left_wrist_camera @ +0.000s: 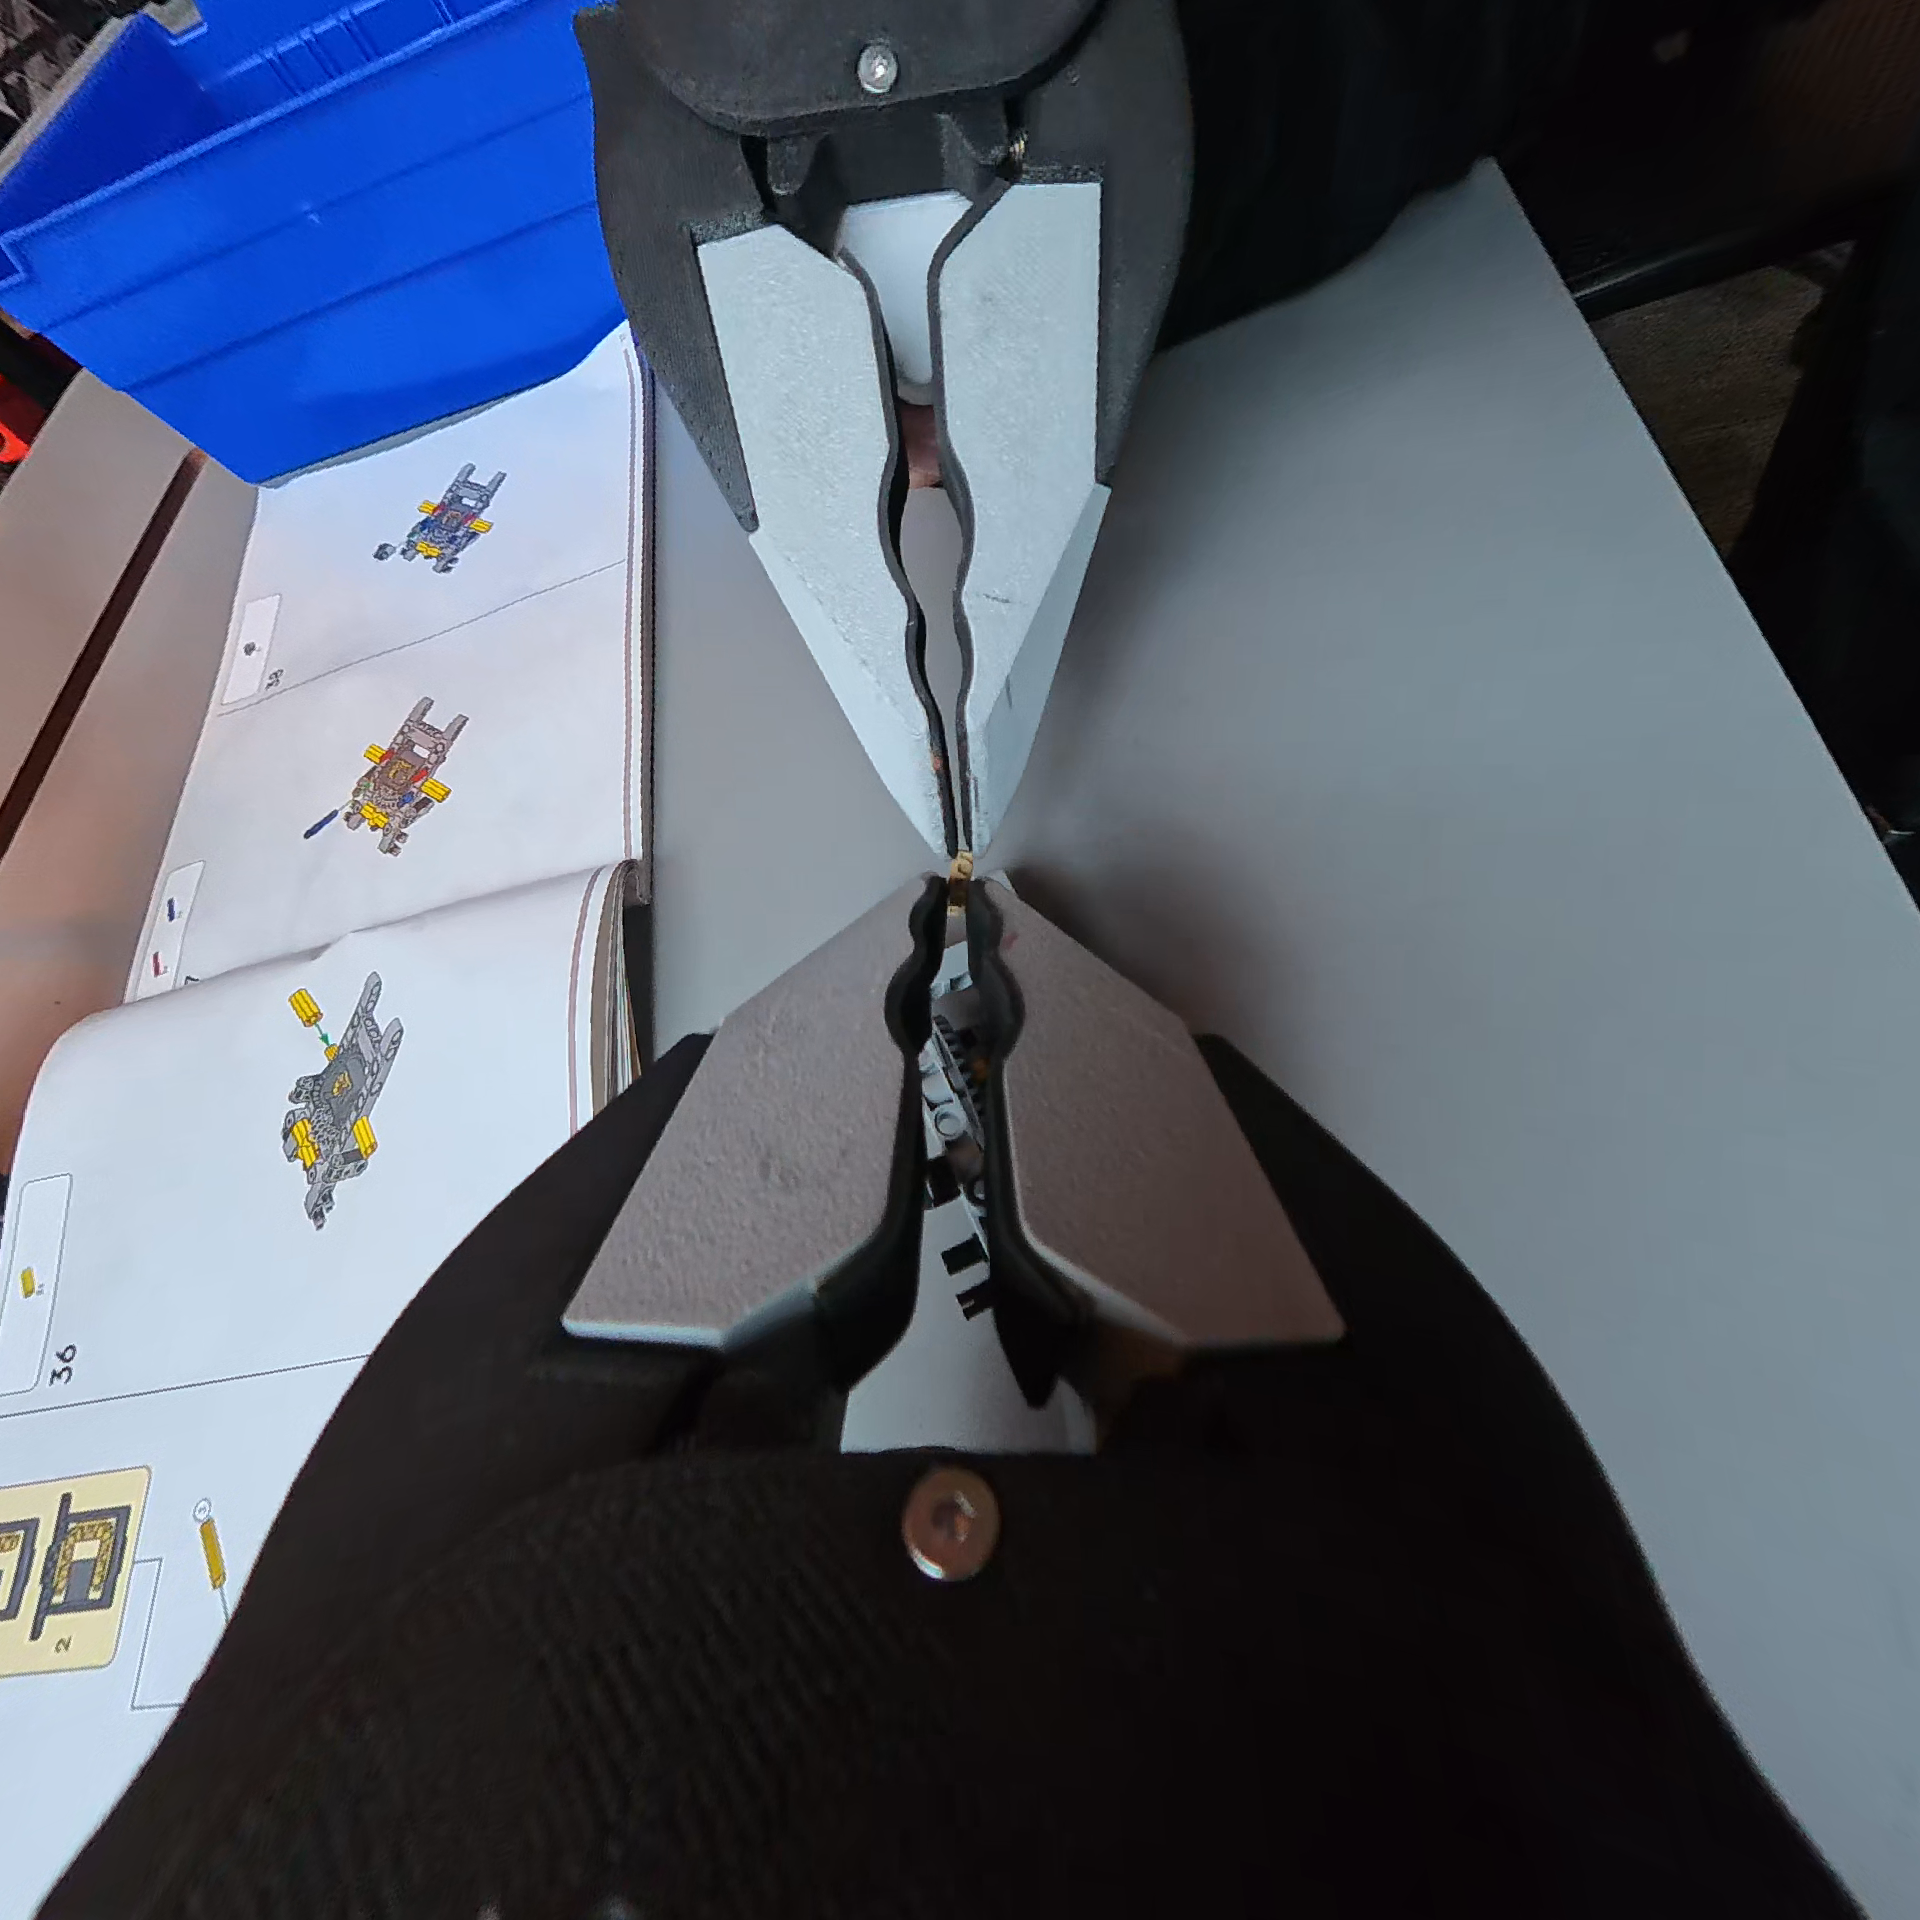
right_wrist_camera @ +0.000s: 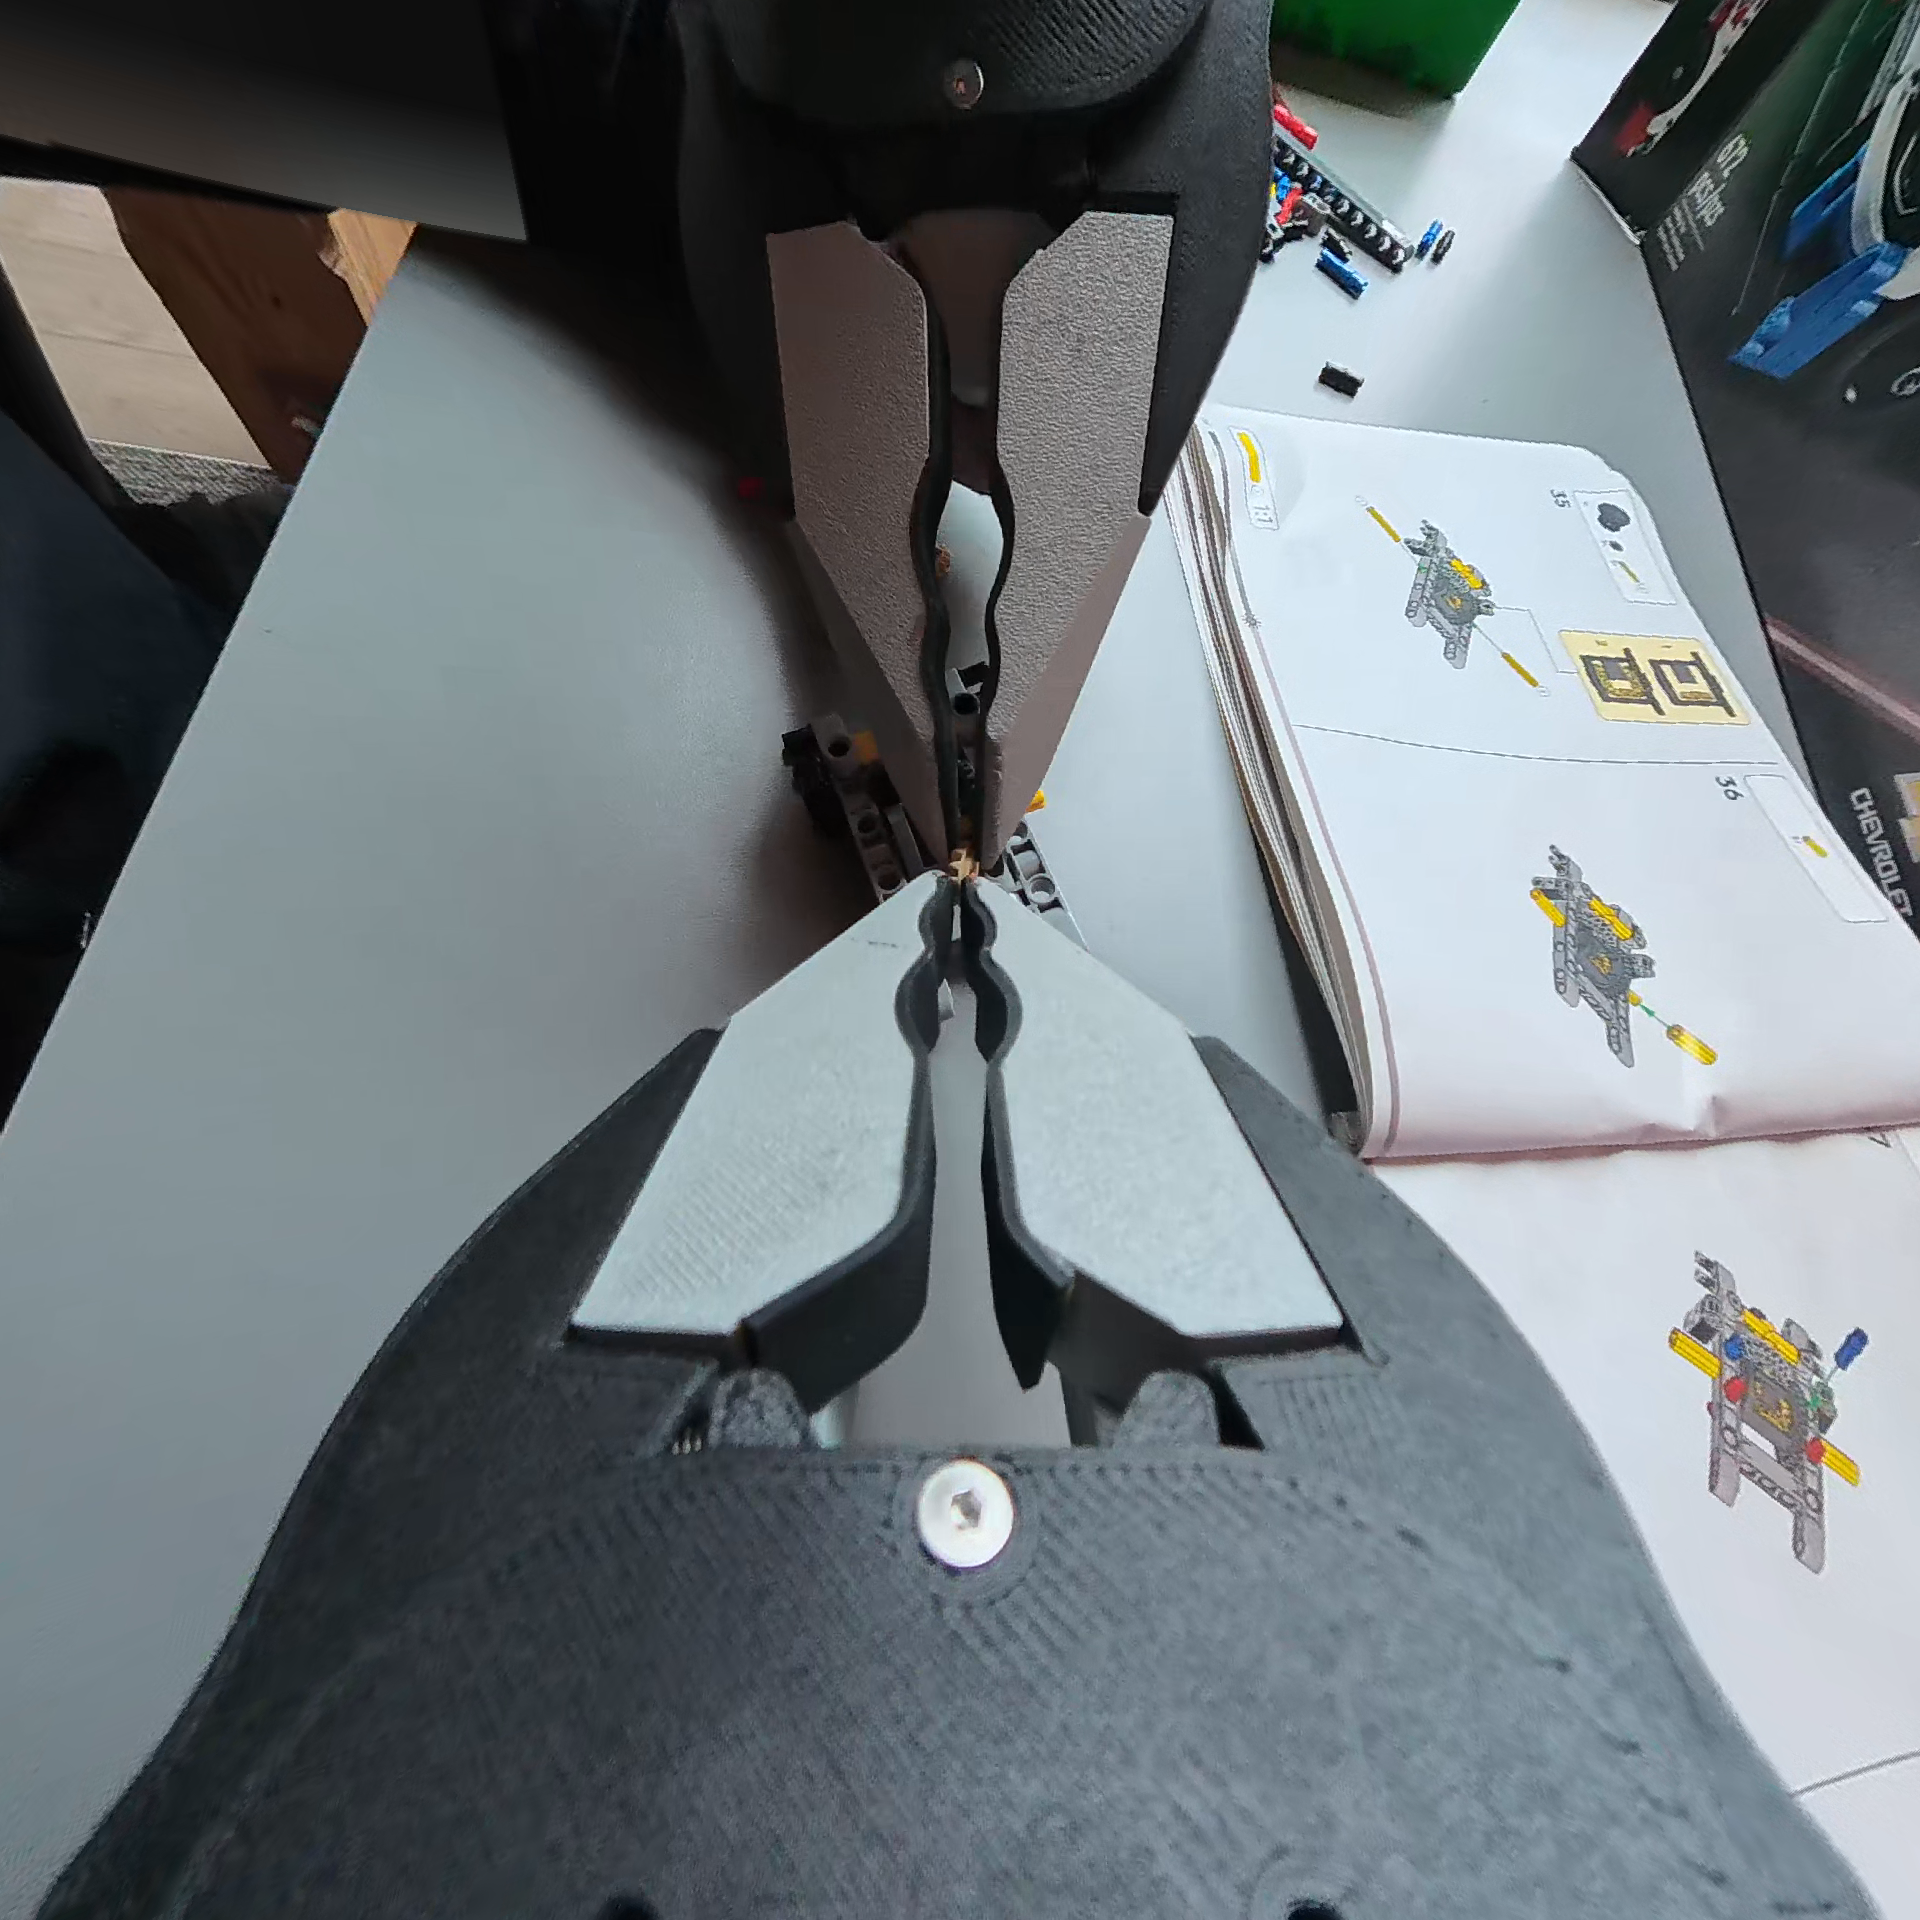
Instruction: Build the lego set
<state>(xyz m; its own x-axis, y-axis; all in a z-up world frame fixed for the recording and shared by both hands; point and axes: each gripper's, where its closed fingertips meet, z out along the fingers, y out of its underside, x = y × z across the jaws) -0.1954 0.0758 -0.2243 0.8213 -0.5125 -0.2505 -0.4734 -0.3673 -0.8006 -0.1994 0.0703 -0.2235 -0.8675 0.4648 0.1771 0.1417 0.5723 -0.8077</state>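
My left gripper (left_wrist_camera: 956, 899) is shut on a grey Lego assembly (left_wrist_camera: 951, 1101) that shows in the gap between its fingers. In the right wrist view the left gripper (right_wrist_camera: 961, 831) comes in from the top, and the assembly (right_wrist_camera: 857, 821) sticks out on both sides of its tips, just above the table. My right gripper (right_wrist_camera: 961, 883) meets it tip to tip. It looks shut on a small tan piece (right_wrist_camera: 964, 860) at the assembly's end. The tan piece (left_wrist_camera: 962, 864) also shows between both sets of tips, below the right gripper (left_wrist_camera: 961, 831).
An open instruction booklet (left_wrist_camera: 416, 727) (right_wrist_camera: 1558, 831) lies beside the grippers on the grey table (left_wrist_camera: 1351, 831). A blue bin (left_wrist_camera: 312, 208) stands behind it. Loose Lego pieces (right_wrist_camera: 1340, 229), the set's box (right_wrist_camera: 1818, 260) and a green bin (right_wrist_camera: 1392, 31) are at the far right. Left and right tips are no more than a few centimetres apart.
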